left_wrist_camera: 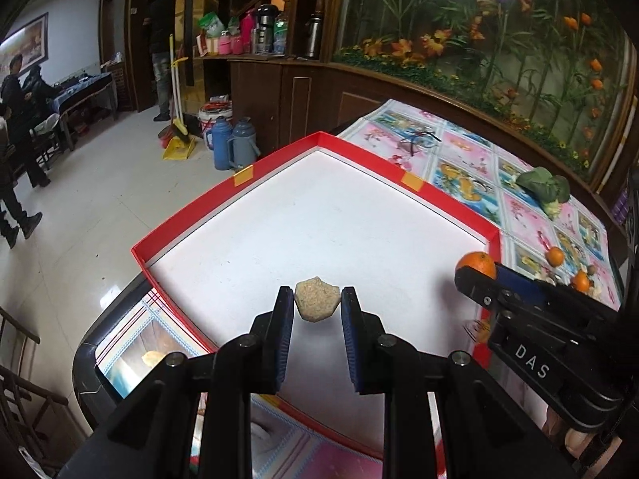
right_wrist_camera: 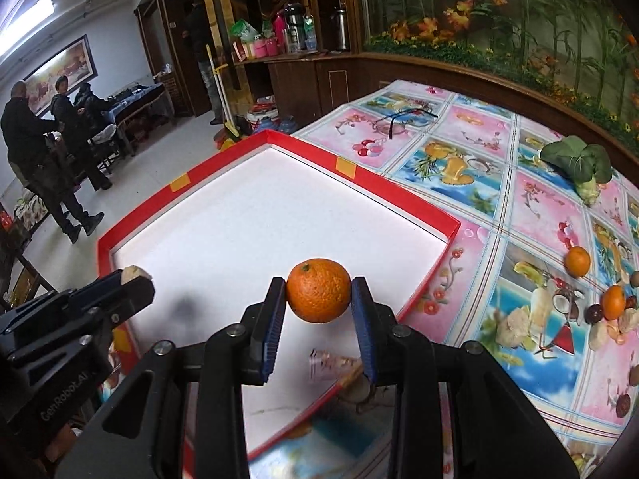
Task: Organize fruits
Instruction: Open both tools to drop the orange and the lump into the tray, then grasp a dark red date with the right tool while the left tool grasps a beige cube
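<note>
A shallow red tray (left_wrist_camera: 199,207) (right_wrist_camera: 247,151) with a white floor lies on the table. My left gripper (left_wrist_camera: 317,299) is shut on a small tan, rough-skinned chunk (left_wrist_camera: 317,299) held above the tray's near part. Over the tray's right side, my right gripper (right_wrist_camera: 319,296) is shut on an orange (right_wrist_camera: 318,295). In the left wrist view the right gripper (left_wrist_camera: 477,275) with its orange (left_wrist_camera: 477,264) shows at the right. The left gripper (right_wrist_camera: 135,281) with the tan chunk (right_wrist_camera: 135,272) shows at the left of the right wrist view.
The table wears a flowery fruit-print cloth (right_wrist_camera: 479,183). Two more oranges (right_wrist_camera: 577,261) and several small fruits and pale pieces (right_wrist_camera: 611,319) lie at the right. A leafy green vegetable (right_wrist_camera: 579,163) sits further back, spectacles (right_wrist_camera: 403,117) beyond the tray. People stand (right_wrist_camera: 36,151) far left.
</note>
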A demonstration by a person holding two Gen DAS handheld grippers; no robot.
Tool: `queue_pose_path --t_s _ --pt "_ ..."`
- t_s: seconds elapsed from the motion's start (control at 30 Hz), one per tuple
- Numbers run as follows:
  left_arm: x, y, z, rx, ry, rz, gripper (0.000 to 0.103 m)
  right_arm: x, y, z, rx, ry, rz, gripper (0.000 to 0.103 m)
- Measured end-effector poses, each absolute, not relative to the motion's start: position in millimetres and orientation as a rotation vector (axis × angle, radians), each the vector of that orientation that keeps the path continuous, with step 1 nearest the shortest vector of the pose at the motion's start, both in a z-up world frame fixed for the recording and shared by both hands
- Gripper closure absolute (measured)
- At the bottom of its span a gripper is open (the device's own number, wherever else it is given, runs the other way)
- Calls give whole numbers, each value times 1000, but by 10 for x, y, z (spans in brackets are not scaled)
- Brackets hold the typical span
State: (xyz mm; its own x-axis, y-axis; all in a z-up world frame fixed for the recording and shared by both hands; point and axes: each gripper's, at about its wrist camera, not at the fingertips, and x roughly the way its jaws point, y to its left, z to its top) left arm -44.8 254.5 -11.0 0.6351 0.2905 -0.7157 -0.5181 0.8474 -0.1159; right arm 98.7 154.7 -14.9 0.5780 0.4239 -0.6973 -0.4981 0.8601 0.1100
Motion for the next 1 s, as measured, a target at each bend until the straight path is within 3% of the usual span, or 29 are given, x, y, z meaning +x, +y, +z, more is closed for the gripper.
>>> queue_pose_path --t_s 0.13,0.17,0.2,0.23,0.27,0.53,0.67,1.0 --pt "-401 2646 -158 -346 773 507 76 1051 1614 -204 -107 806 536 67" --pt "-391 2675 -176 -354 785 517 58 1051 1632 -211 -109 812 536 65" --pt "-384 2700 -189 -362 793 529 36 1049 1636 -213 -111 811 533 56" --pt "-406 2725 -188 -375 785 546 31 1041 1635 -209 -112 807 525 50" --pt "-436 2729 -177 -382 771 552 29 1034 1625 -198 -107 803 520 43" --pt "-621 2615 10 -417 675 548 27 751 1125 89 -36 715 477 38" --pt "-590 2353 91 -396 637 495 25 467 508 196 11 653 400 31" --pt "-228 1297 -67 -257 738 246 25 238 -1331 -214 161 756 59 31"
